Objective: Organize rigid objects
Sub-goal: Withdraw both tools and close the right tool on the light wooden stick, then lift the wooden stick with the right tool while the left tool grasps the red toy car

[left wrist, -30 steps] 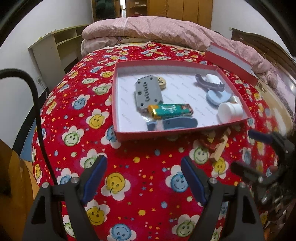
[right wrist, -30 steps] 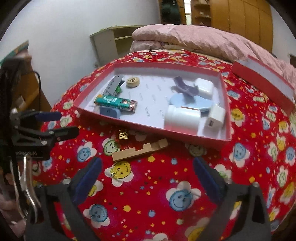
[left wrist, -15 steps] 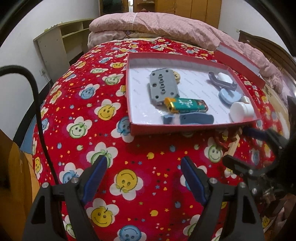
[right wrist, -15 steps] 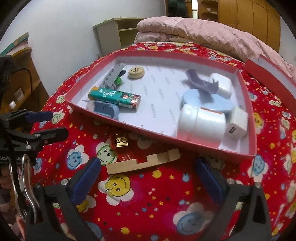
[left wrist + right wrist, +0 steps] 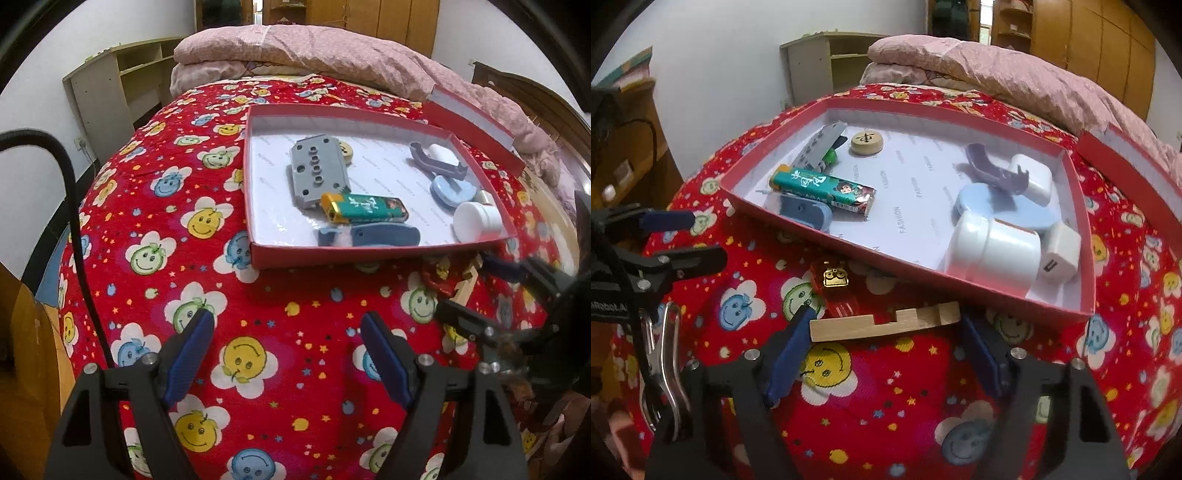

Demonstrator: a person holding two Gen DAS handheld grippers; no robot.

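2 hand-held grippers work over a red smiley-flower bedspread (image 5: 879, 413). The right gripper (image 5: 882, 332) has its jaws closing around a notched wooden block (image 5: 882, 323), which lies crosswise between the blue fingertips; the left pad (image 5: 798, 332) sits at the block's left end and the right pad at its right end, though firm contact cannot be confirmed. Just ahead of that gripper, touching the block's far edge, lies a small red transparent piece with a gold emblem (image 5: 834, 282). Beyond both sits a red shallow box (image 5: 820, 240) holding a green lighter (image 5: 822, 188), a blue rounded piece (image 5: 805, 214), a grey perforated plate (image 5: 820, 146), a round wooden chess piece (image 5: 867, 142), a purple clip (image 5: 993, 171), a white jar (image 5: 993, 251) and 2 white chargers (image 5: 1060, 251). The red box lid (image 5: 1126, 170) lies farther right.

The left gripper (image 5: 286, 345) hangs wide open and empty above bare bedspread, with the box ahead of it and the right gripper's fingers off to its right.
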